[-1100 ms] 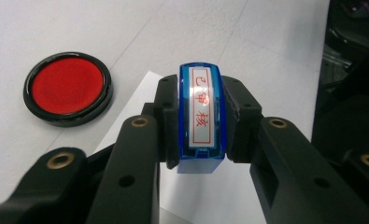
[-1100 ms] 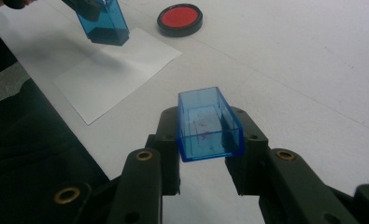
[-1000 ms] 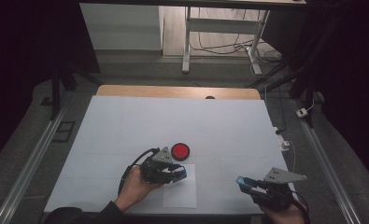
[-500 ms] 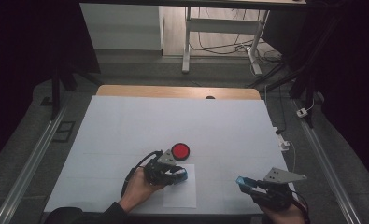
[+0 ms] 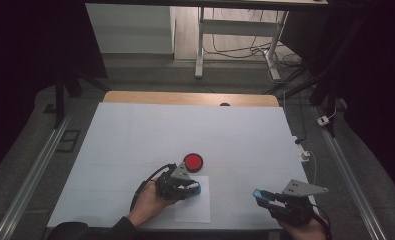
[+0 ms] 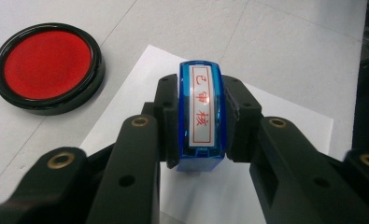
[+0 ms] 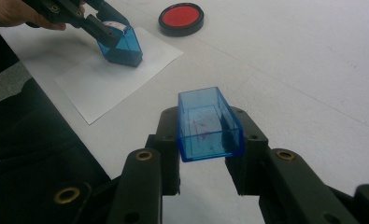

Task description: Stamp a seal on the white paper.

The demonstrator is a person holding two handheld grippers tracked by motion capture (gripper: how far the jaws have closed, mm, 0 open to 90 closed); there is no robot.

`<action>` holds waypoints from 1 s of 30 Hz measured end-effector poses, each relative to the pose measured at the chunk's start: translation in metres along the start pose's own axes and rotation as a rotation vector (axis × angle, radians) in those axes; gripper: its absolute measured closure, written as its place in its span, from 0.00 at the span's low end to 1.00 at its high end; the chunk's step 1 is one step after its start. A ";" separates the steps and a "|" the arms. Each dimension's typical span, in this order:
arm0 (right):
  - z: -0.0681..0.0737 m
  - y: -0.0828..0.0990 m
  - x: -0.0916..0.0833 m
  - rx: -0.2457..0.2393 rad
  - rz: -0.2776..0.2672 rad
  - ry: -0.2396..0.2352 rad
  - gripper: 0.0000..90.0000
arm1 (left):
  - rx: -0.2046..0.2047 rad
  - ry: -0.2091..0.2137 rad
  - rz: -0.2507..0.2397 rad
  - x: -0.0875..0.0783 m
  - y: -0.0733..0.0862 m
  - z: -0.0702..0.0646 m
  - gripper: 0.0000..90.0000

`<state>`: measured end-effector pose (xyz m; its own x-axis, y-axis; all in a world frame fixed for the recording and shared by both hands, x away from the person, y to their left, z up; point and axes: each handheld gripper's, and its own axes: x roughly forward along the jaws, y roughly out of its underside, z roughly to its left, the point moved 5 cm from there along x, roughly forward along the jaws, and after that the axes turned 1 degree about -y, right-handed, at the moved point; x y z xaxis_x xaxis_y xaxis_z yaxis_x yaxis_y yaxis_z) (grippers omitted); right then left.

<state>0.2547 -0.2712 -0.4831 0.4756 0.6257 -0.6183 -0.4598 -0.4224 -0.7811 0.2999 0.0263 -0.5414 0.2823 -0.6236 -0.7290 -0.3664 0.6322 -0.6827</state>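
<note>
My left gripper [image 6: 202,116] [image 5: 192,189] is shut on a blue stamp [image 6: 202,102] with a white label of red characters, its base down on a white paper sheet [image 6: 285,121] [image 5: 195,207]. In the right gripper view the stamp [image 7: 121,44] rests tilted on the paper [image 7: 102,79]. A round red ink pad [image 5: 193,162] [image 6: 46,65] [image 7: 180,17] lies just beyond the sheet. My right gripper [image 7: 209,130] [image 5: 261,195] is shut on the blue see-through stamp cap [image 7: 209,123], held above the table near its front right, open side up.
The white table top [image 5: 185,130] stretches bare toward the far wooden edge [image 5: 190,98]. A piece of tape [image 7: 7,81] sits at the table's near edge. Cables and a metal stand [image 5: 235,45] lie on the floor beyond the table.
The left gripper with the stamp has shifted slightly toward the near edge over the paper. The right gripper has kept still with the cap.
</note>
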 end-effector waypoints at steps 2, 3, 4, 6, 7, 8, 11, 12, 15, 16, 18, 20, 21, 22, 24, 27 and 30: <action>0.000 0.000 0.000 0.000 0.001 0.000 0.75 | -0.015 0.003 -0.007 0.000 0.001 0.000 0.78; 0.000 0.000 0.000 0.000 0.001 0.000 0.75 | -0.017 0.002 -0.011 0.000 0.001 0.000 0.79; 0.000 0.000 0.000 -0.001 0.002 0.003 0.75 | -0.017 0.000 -0.013 0.001 0.001 0.000 0.79; 0.000 0.000 0.000 0.000 0.001 0.000 0.75 | -0.021 0.001 -0.017 0.001 0.002 0.000 0.79; 0.000 0.000 0.000 0.000 0.003 0.003 0.75 | -0.024 0.002 -0.016 0.001 0.002 0.000 0.78; 0.000 0.000 0.000 0.000 0.002 0.000 0.75 | -0.026 0.005 -0.015 0.001 0.002 0.001 0.78; 0.000 0.000 0.000 0.000 0.003 0.003 0.75 | -0.035 0.013 -0.017 0.001 0.002 0.002 0.79; 0.000 0.000 0.000 0.000 0.004 0.003 0.75 | -0.036 0.015 -0.016 0.001 0.002 0.002 0.79; 0.000 0.000 0.000 0.000 0.004 0.002 0.75 | -0.042 0.023 -0.012 0.001 0.002 0.003 0.79; 0.000 0.000 0.000 0.001 0.004 0.002 0.75 | -0.045 0.027 -0.014 0.001 0.002 0.004 0.79; 0.000 0.000 0.000 0.001 0.003 0.002 0.75 | -0.053 0.035 -0.016 0.001 0.002 0.005 0.79; 0.000 0.000 0.000 0.002 0.004 0.002 0.75 | -0.059 0.042 -0.018 0.001 0.002 0.006 0.79; 0.000 0.000 0.000 0.001 0.004 0.003 0.75 | -0.060 0.045 -0.017 0.001 0.002 0.006 0.79; 0.000 0.000 0.000 0.001 0.004 0.003 0.75 | -0.061 0.046 -0.017 0.001 0.003 0.006 0.79; 0.000 0.000 0.000 0.002 0.004 0.003 0.75 | -0.063 0.046 -0.017 0.001 0.003 0.006 0.79; 0.000 0.000 0.000 0.001 0.004 0.002 0.75 | -0.059 0.043 -0.017 0.002 0.003 0.006 0.79; 0.000 0.000 0.000 0.002 0.004 0.002 0.75 | -0.048 0.030 -0.015 0.002 0.002 0.004 0.79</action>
<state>0.2551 -0.2713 -0.4834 0.4751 0.6228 -0.6216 -0.4630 -0.4238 -0.7785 0.3030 0.0288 -0.5444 0.2618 -0.6465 -0.7166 -0.4043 0.6008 -0.6897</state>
